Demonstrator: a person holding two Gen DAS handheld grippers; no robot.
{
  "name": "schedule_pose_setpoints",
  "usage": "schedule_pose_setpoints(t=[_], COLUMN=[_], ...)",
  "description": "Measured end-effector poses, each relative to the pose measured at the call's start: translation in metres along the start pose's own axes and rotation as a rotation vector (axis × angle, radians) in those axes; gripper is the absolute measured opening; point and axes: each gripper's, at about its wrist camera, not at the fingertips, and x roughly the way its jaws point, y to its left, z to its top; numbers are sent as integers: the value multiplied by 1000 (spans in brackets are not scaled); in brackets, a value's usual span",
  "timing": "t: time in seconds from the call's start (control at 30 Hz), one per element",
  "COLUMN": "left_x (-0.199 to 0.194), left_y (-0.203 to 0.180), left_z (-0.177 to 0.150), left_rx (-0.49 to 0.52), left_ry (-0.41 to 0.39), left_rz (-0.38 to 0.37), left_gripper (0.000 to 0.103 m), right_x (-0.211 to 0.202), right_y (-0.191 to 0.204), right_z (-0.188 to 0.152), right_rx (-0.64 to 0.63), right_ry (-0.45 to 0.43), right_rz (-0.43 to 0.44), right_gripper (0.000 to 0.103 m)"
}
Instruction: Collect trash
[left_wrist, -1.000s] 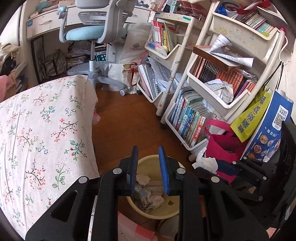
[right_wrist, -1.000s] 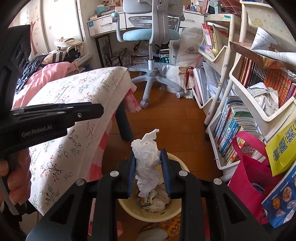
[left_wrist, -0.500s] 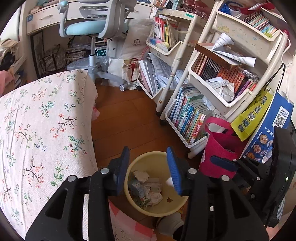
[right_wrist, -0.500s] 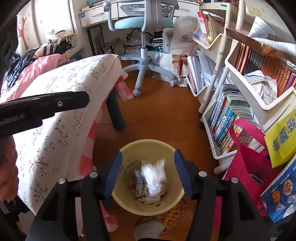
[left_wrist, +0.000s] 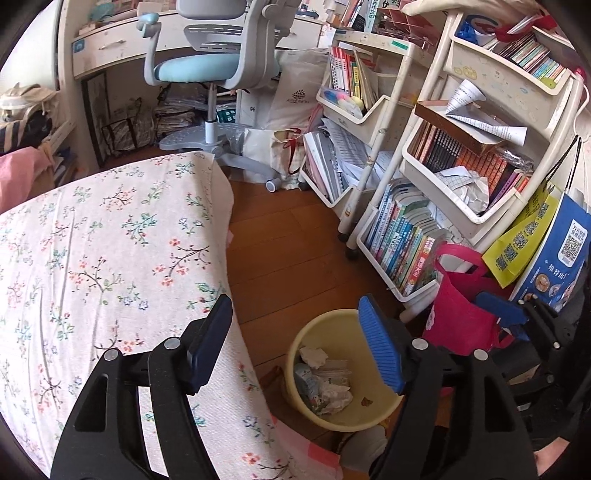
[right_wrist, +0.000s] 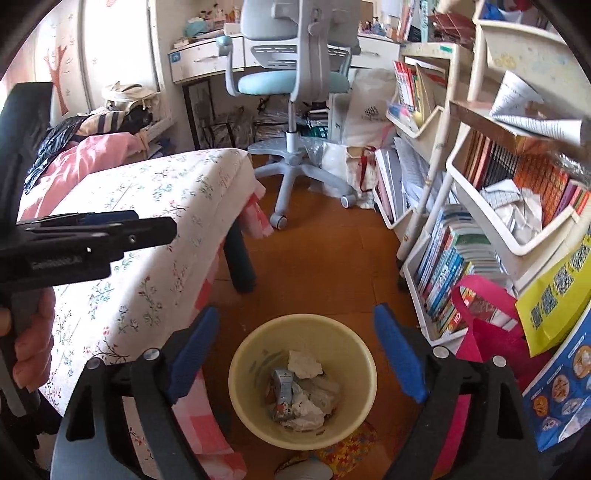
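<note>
The trash (right_wrist: 301, 391), crumpled white tissue together with a small printed carton, lies heaped at the bottom of the yellow bin (right_wrist: 255, 339), low in the centre of the right wrist view. The carton stands roughly on end among the paper, its long axis running up and down the frame; the tissue wads have no clear direction. In the left wrist view the same heap (left_wrist: 325, 384) sits in the bin (left_wrist: 376, 410) at lower centre right, with the carton leaning toward the bin's left wall.

The bin stands upright on the wooden floor (right_wrist: 325, 258), its round mouth facing up at the cameras. Above it the right tongs (right_wrist: 297, 350) are spread wide, one blue pad to either side of the rim, holding nothing. The left tongs (left_wrist: 295, 343) are likewise wide apart and empty, the left pad over the flowered bedspread (left_wrist: 92, 258), the right pad over the bin's right rim.

Just right of the bin is a pink bag (right_wrist: 491, 332), then white book carts (right_wrist: 517, 236) packed with books. A blue-seated swivel chair (right_wrist: 291, 81) stands at the top centre, well apart.
</note>
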Motion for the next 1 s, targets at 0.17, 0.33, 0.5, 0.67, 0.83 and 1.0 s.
schedule_pose_setpoints(t=[0.17, 0.33, 0.5, 0.67, 0.83, 1.0], left_x=[1, -4, -20, -43, -63, -81], left_y=[7, 5, 1, 13, 25, 40], left_z=[0, -3, -1, 1, 4, 5], left_rx=[4, 25, 46, 19, 18, 6], left_ry=[2, -27, -109, -169, -209, -240], left_rz=[27, 76, 159, 202, 239, 256], left_gripper=[68, 72, 84, 88, 92, 94], right_x=[2, -6, -19, -27, -31, -34], right_y=[2, 7, 11, 24, 42, 62], right_z=[1, 3, 7, 13, 19, 24], right_rx=[-5, -16, 0, 17, 34, 28], right_ry=[9, -46, -151, -230, -290, -350], right_rz=[21, -4, -70, -115, -166, -204], right_gripper=[83, 83, 90, 94, 95, 95])
